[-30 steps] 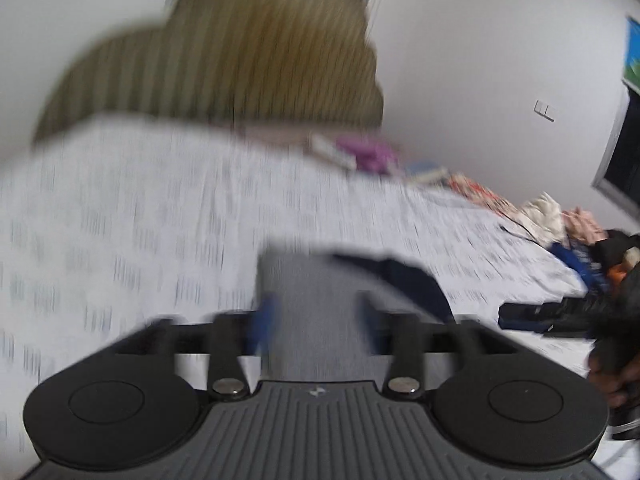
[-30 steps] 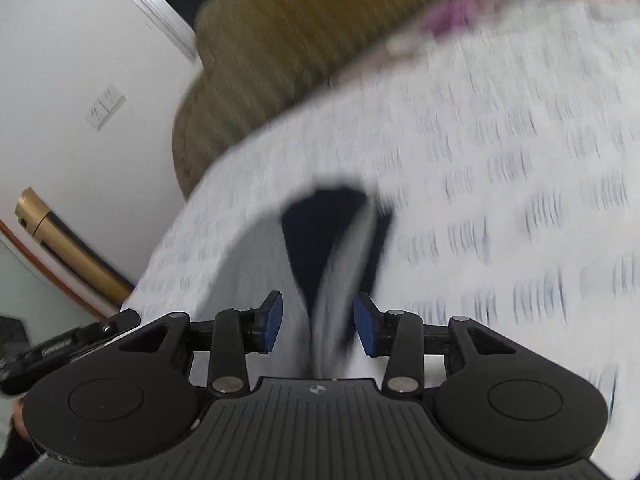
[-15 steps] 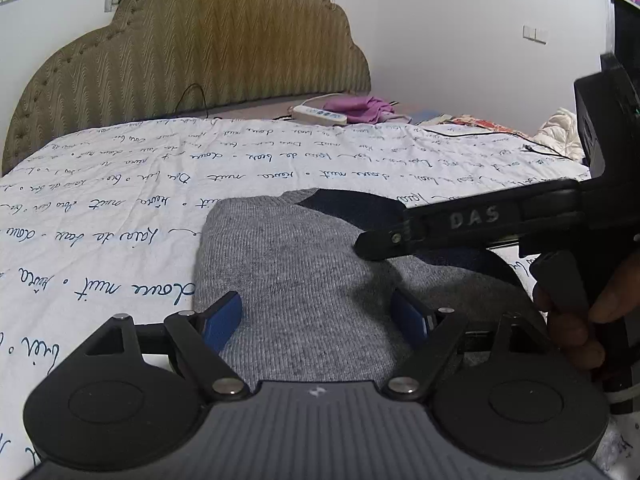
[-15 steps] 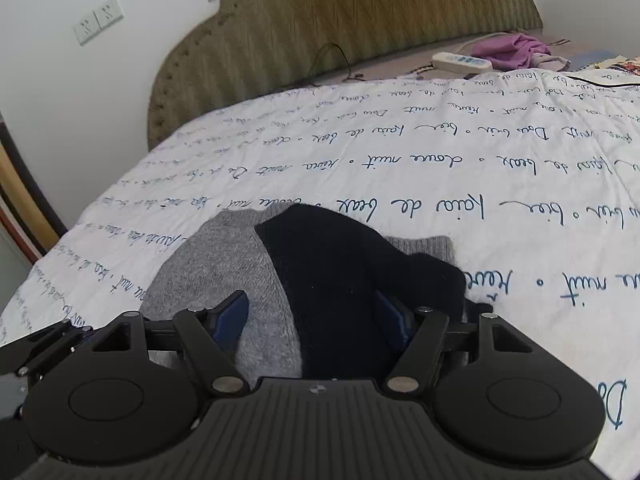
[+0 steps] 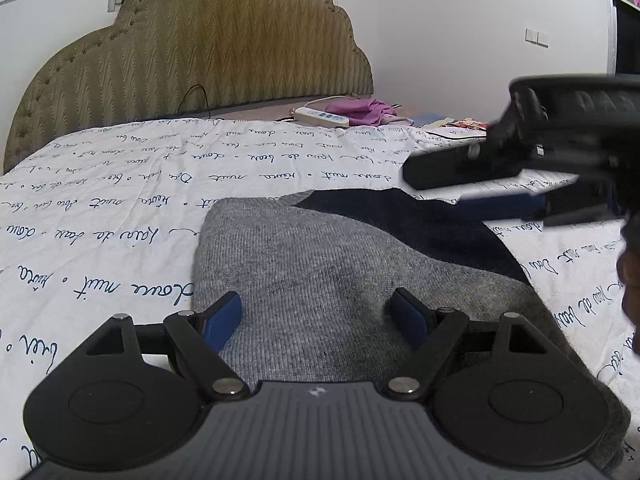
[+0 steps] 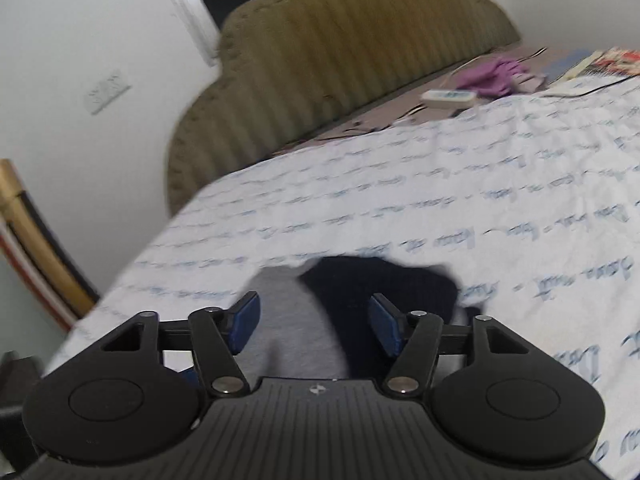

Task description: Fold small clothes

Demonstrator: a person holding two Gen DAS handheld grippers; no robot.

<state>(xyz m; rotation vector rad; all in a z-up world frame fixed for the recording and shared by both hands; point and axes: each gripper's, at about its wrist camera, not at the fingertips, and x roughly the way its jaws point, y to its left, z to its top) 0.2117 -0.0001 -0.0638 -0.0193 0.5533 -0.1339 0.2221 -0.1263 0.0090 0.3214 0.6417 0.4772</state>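
A small grey knit garment (image 5: 320, 272) with a dark navy part (image 5: 400, 216) lies folded flat on the white bed sheet (image 5: 120, 200). My left gripper (image 5: 318, 312) is open low over the near grey edge, its blue pads apart from the cloth. In the left wrist view my right gripper (image 5: 434, 188) hovers at the right above the navy part. In its own blurred view the right gripper (image 6: 314, 320) has its jaws opening, with the garment (image 6: 292, 320) lying below and beyond them, not pinched.
An olive padded headboard (image 5: 200, 60) stands at the far end of the bed. Before it lie a white power strip (image 5: 322, 117) and a purple cloth (image 5: 360, 108). A hand (image 5: 630, 280) shows at the right edge. A gold post (image 6: 24, 232) stands left of the bed.
The garment hung between both grippers a second ago; now it lies flat and both have let go. The right gripper has drawn back up and to the right. The left one stays still.
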